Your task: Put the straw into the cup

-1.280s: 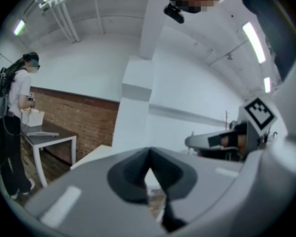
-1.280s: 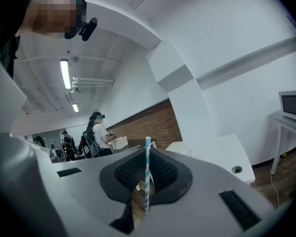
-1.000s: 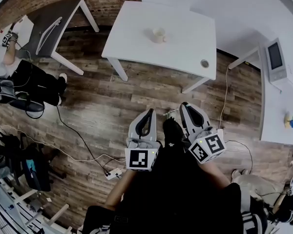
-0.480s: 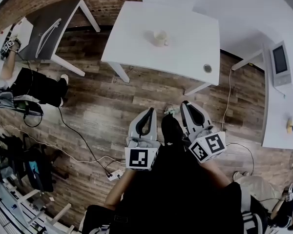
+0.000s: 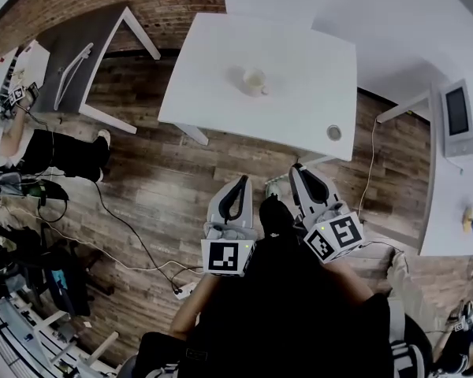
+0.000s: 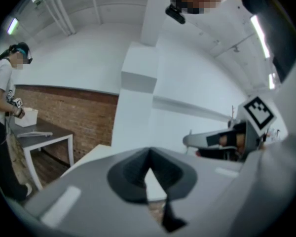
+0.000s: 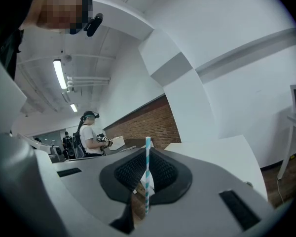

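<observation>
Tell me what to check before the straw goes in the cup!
1. Straw gripped: ok, the right gripper has its jaws shut on it, and it stands upright.
2. Left gripper free: ok, shut with nothing in it.
3. Cup upright on the table, mouth up: ok.
4. Straw above the cup: not ok, both grippers are over the floor, short of the table.
5. Cup empty inside: cannot tell.

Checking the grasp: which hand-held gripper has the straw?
The right hand-held gripper: its jaws are shut on the striped straw, while the left hand-held gripper is shut on nothing.
</observation>
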Available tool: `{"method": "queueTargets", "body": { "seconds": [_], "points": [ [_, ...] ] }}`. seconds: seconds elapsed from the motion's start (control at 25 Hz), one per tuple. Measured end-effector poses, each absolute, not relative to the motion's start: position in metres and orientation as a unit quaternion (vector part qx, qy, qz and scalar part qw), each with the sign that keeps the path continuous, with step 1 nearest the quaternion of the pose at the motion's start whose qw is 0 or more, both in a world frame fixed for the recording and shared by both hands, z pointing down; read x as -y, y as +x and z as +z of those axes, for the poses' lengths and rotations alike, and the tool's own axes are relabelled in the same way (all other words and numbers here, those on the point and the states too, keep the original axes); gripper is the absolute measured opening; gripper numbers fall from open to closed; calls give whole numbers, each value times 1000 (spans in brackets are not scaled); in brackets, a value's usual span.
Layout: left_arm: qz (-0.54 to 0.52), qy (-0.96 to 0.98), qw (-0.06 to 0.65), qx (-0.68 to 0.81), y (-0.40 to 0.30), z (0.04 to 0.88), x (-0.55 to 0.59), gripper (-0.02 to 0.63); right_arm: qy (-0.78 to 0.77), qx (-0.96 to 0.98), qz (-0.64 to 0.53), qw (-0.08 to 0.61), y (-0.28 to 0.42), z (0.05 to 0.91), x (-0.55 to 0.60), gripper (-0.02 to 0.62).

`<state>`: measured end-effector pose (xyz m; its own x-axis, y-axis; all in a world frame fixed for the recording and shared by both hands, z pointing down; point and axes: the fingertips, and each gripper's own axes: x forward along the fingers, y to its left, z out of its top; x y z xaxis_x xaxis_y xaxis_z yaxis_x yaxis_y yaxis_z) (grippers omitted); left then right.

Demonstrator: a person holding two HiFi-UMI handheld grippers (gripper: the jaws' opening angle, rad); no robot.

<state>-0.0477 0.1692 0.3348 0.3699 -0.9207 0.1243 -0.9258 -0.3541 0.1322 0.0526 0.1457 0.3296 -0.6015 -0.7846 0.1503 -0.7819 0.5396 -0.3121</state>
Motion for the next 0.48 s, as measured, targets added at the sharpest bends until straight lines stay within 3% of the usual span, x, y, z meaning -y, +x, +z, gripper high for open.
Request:
{"method": "queueTargets", "body": {
  "seconds": [0.48],
  "points": [
    [57, 811, 91, 575, -14, 342, -97, 5, -421, -888, -183, 7, 84, 331, -64, 20]
  ]
}}
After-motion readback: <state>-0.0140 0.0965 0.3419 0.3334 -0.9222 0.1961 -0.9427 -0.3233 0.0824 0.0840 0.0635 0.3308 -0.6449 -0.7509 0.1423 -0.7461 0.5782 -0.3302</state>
